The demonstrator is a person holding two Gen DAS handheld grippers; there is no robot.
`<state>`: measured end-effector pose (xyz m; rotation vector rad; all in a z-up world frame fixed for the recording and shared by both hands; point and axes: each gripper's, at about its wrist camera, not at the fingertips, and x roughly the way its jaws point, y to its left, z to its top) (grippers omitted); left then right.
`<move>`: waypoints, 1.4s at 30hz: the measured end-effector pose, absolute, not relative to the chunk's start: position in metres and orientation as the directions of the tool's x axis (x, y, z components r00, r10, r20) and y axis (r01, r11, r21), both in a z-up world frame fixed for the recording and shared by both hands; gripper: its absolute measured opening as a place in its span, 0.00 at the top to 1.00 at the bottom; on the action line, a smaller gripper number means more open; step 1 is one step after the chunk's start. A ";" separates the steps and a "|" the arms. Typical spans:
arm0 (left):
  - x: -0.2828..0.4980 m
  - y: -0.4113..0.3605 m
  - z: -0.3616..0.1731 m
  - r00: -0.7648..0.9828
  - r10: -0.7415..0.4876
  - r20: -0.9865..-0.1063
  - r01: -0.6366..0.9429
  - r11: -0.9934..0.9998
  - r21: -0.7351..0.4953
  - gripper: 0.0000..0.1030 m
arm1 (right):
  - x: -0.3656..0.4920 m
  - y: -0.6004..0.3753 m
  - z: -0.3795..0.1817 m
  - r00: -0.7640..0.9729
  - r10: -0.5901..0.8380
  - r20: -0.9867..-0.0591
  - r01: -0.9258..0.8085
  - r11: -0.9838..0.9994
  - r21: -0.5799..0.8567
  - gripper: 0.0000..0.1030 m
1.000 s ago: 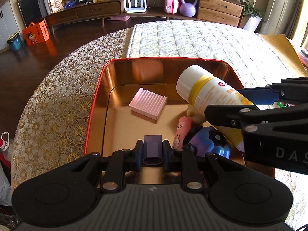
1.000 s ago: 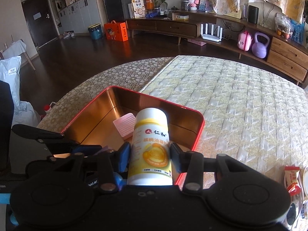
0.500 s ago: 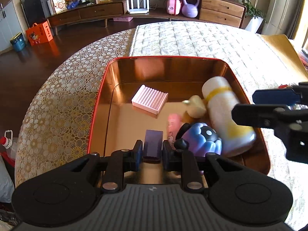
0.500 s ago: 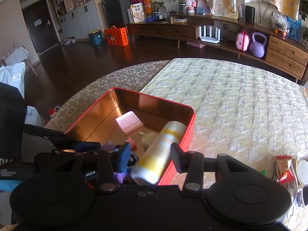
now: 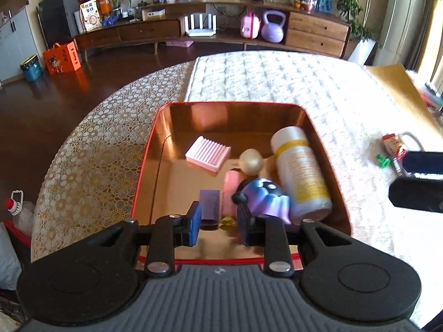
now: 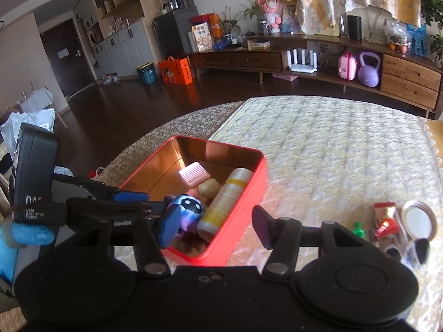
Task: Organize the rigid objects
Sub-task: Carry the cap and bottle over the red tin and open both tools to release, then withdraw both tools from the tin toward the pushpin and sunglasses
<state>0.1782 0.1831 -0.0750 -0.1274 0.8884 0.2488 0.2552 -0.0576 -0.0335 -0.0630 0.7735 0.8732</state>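
Blue-padded jaws on our left gripper [image 5: 218, 222] are opening over the near end of the tin [image 5: 144, 166], and nothing is pressed between them: the purple block [image 5: 209, 203] lies on the tin floor just beyond the pads, seemingly free of them. Our right gripper [image 6: 213, 229] is opening too, its jaws standing wide and bare over the tin's near right corner and the quilted surface [image 6: 332, 144].

Inside the tin, the bottle [image 5: 300, 171] lies on its side along the right wall, cap toward the far end. Beside it sits the purple toy [image 5: 265, 197], touching the bottle, with a pink tube [image 5: 231, 191] between toy and block. A pale round piece [image 5: 251, 161] rests near the middle, and the ribbed pink pad [image 5: 207, 153] lies apart toward the far left.

To the right, well apart from the tin, loose bits wait on the surface: a green piece [image 6: 357, 228], a red packet [image 6: 384, 221] and a round mirror [image 6: 419, 218].

We judge these leftovers light and stiff. The green piece is small and could skid on the quilting, so we would pinch it across its narrow middle. The packet looks crinkly and thin; taking it by its body, not a corner, seems safer. The mirror is probably fragile and slick, best gripped by its rim, edge to edge, and set down gently.
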 end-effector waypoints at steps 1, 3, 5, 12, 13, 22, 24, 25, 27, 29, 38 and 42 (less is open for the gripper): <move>0.176 0.181 -0.073 0.609 0.158 -0.777 -0.266 0.964 -0.012 0.72 | 0.254 -0.064 -0.033 0.396 0.668 -0.630 -0.707 0.659 0.254 0.42; 0.172 0.177 -0.070 0.614 0.185 -0.767 -0.276 0.961 0.011 0.70 | 0.251 -0.076 -0.032 0.404 0.670 -0.623 -0.701 0.664 0.259 0.41; 0.168 0.172 -0.067 0.623 0.198 -0.757 -0.280 0.960 0.021 0.58 | 0.248 -0.089 -0.031 0.412 0.673 -0.615 -0.694 0.668 0.267 0.38; 0.152 0.162 -0.051 0.674 0.213 -0.707 -0.308 0.951 -0.007 0.25 | 0.240 -0.141 -0.037 0.451 0.668 -0.592 -0.639 0.704 0.308 0.25; 0.151 0.159 -0.050 0.679 0.210 -0.703 -0.309 0.951 -0.014 0.25 | 0.239 -0.148 -0.038 0.460 0.665 -0.589 -0.629 0.712 0.313 0.23; 0.155 0.121 -0.043 0.719 0.171 -0.674 -0.263 0.964 -0.036 0.19 | 0.240 -0.198 -0.051 0.520 0.615 -0.592 -0.564 0.768 0.303 0.07; 0.158 0.110 -0.043 0.728 0.163 -0.666 -0.249 0.968 -0.035 0.19 | 0.242 -0.206 -0.054 0.536 0.602 -0.592 -0.557 0.779 0.288 0.06; 0.161 0.105 -0.043 0.731 0.150 -0.666 -0.238 0.970 -0.043 0.19 | 0.242 -0.209 -0.054 0.548 0.592 -0.591 -0.549 0.787 0.280 0.06; 0.167 0.097 -0.045 0.733 0.120 -0.669 -0.217 0.974 -0.064 0.17 | 0.245 -0.217 -0.056 0.569 0.574 -0.589 -0.533 0.803 0.269 0.06; 0.174 0.086 -0.046 0.735 0.110 -0.669 -0.202 0.978 -0.061 0.17 | 0.250 -0.227 -0.059 0.577 0.565 -0.590 -0.519 0.811 0.270 0.06; 0.208 0.034 -0.063 0.738 0.070 -0.671 -0.131 0.990 -0.041 0.17 | 0.272 -0.250 -0.075 0.604 0.507 -0.615 -0.456 0.853 0.256 0.06; 0.226 0.023 -0.075 0.728 0.059 -0.683 -0.127 0.991 -0.051 0.17 | 0.280 -0.257 -0.081 0.613 0.492 -0.618 -0.447 0.861 0.242 0.08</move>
